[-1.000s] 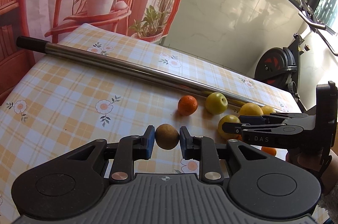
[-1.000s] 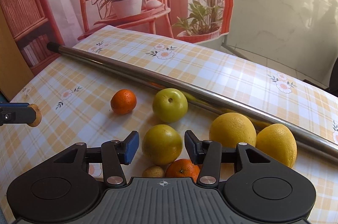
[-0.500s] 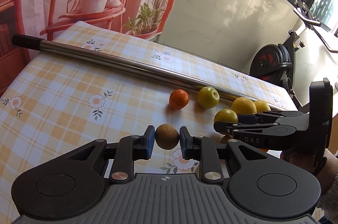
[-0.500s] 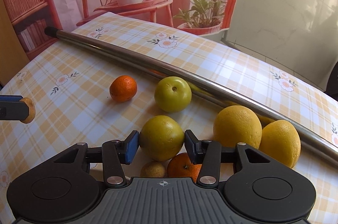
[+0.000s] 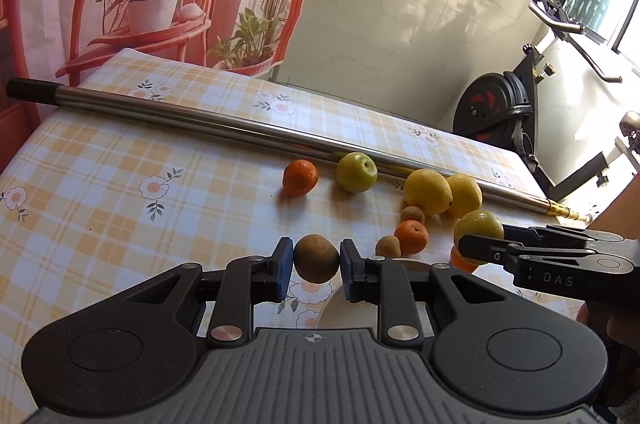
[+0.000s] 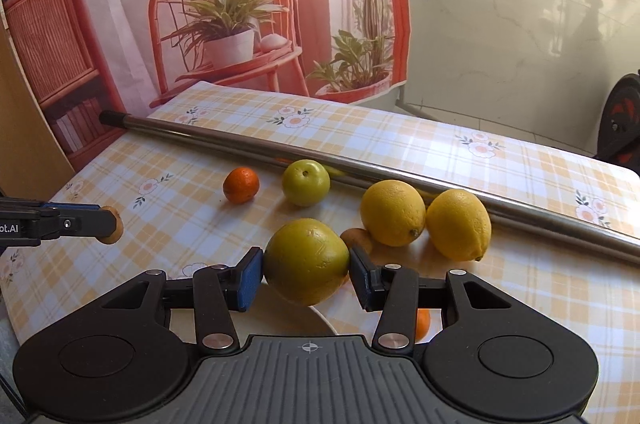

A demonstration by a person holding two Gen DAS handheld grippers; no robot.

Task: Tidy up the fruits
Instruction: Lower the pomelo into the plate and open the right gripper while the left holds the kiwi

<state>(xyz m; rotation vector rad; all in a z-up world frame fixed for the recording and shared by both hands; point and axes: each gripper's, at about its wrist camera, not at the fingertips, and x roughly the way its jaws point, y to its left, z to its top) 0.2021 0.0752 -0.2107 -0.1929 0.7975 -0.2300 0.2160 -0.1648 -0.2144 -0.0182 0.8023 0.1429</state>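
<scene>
My left gripper (image 5: 316,266) is shut on a brown kiwi (image 5: 316,252) and holds it above the checked tablecloth (image 5: 120,216). A yellow-green round fruit (image 6: 306,258) is clamped in my right gripper (image 6: 306,274), clear of the cloth. Each gripper shows in the other's view: the right gripper (image 5: 478,244) at the right with its fruit (image 5: 480,224), the left gripper (image 6: 108,224) at the left edge. On the table lie a tangerine (image 5: 300,177), a green apple (image 5: 356,171), two lemons (image 5: 427,191), two small kiwis (image 5: 413,214) and another tangerine (image 5: 411,236).
A long metal pole (image 5: 200,119) lies across the table behind the fruit. A pale round dish (image 6: 280,320) shows just under both grippers. A further orange fruit (image 6: 423,324) is half hidden under the right gripper. An exercise bike (image 5: 496,107) stands beyond the table's right end.
My right gripper has lifted the yellow-green fruit off the table and drawn back toward me. The left gripper has drifted back a little, kiwi still clamped.
</scene>
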